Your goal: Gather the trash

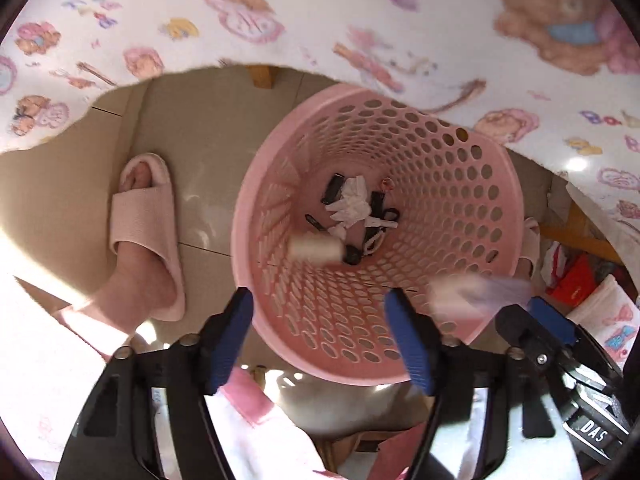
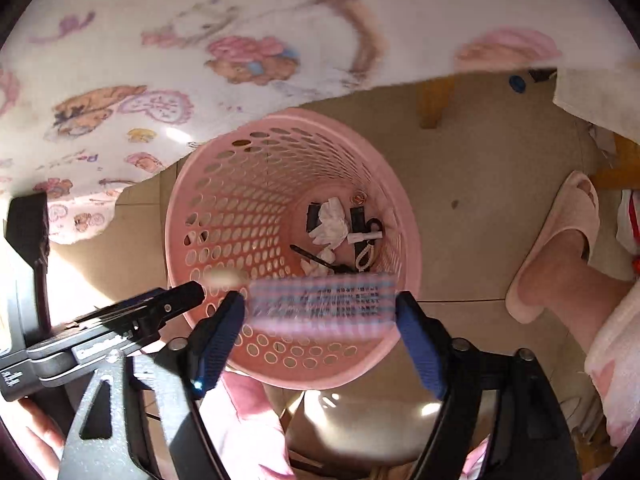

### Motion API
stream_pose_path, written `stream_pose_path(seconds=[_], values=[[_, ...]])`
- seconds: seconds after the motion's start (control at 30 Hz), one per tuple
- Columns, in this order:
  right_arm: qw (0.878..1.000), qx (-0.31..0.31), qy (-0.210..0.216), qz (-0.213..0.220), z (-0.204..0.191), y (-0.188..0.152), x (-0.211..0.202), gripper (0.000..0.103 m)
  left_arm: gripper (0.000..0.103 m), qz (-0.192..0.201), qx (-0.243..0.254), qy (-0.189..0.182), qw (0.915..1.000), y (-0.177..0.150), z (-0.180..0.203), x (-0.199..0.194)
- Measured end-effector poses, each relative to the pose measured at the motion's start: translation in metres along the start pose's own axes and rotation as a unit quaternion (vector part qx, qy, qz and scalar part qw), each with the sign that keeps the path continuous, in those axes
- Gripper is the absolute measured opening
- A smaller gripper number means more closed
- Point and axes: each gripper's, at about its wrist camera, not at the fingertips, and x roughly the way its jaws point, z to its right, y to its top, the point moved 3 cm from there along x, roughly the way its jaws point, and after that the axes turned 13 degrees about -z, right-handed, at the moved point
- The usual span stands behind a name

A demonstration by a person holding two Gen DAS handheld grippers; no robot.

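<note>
Trash, a blurred striped packet (image 2: 320, 304) between the wide right fingers (image 2: 420, 348) low in the frame above the pink basket (image 2: 412, 248), looks light and crinkly, best pinched across its flat faces; left fingers (image 1: 224, 344) also spread wide, empty.

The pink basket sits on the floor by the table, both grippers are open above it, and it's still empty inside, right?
Not empty. The left wrist view shows white tissues and dark scraps at the bottom of the basket. The rest holds: it stands on the floor by the table, with the left gripper and right gripper open above it.
</note>
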Motion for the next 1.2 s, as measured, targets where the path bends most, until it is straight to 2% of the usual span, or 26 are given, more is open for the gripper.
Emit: stream_pose_path(seconds=[0.17, 0.27, 0.4, 0.47, 0.63, 0.83, 0.9, 0.97, 1.07, 1.13, 1.2], values=[[1.0, 0.013, 0.011, 0.0, 0.007, -0.001, -0.005, 0.087, 0.069, 0.01, -0.008, 0.004, 0.9999, -0.007, -0.006, -0.012], [1.0, 0.012, 0.003, 0.022, 0.007, -0.006, -0.021, 0.087, 0.069, 0.025, 0.002, 0.0, 0.9997, -0.013, -0.006, -0.025], [0.997, -0.017, -0.018, 0.072, -0.006, -0.016, -0.052, 0.087, 0.07, 0.074, 0.023, 0.023, 0.9967, -0.025, 0.001, -0.053], [0.994, -0.034, -0.015, 0.102, -0.013, -0.023, -0.074, 0.087, 0.07, 0.102, 0.033, 0.03, 0.9938, -0.03, 0.008, -0.07], [0.979, -0.079, -0.025, 0.189, -0.025, -0.048, -0.133, 0.087, 0.074, 0.184, 0.069, 0.038, 0.9797, -0.05, 0.017, -0.119], [0.96, -0.097, -0.039, 0.262, -0.031, -0.066, -0.173, 0.087, 0.076, 0.28, 0.092, 0.03, 0.9551, -0.072, 0.02, -0.167], [0.952, -0.104, -0.05, 0.284, -0.036, -0.068, -0.183, 0.087, 0.082, 0.337, 0.086, 0.051, 0.9362, -0.082, 0.021, -0.186], [0.943, -0.103, -0.054, 0.311, -0.037, -0.071, -0.193, 0.087, 0.093, 0.397, 0.088, 0.062, 0.9113, -0.094, 0.022, -0.206], [0.929, -0.096, -0.052, 0.355, -0.035, -0.075, -0.212, 0.089, 0.1, 0.452, 0.096, 0.058, 0.8848, -0.108, 0.022, -0.226], [0.919, -0.099, -0.056, 0.378, -0.037, -0.079, -0.221, 0.093, 0.102, 0.475, 0.102, 0.055, 0.8724, -0.113, 0.022, -0.234], [0.909, -0.1, -0.062, 0.399, -0.035, -0.083, -0.231, 0.103, 0.102, 0.487, 0.104, 0.049, 0.8658, -0.117, 0.022, -0.24]])
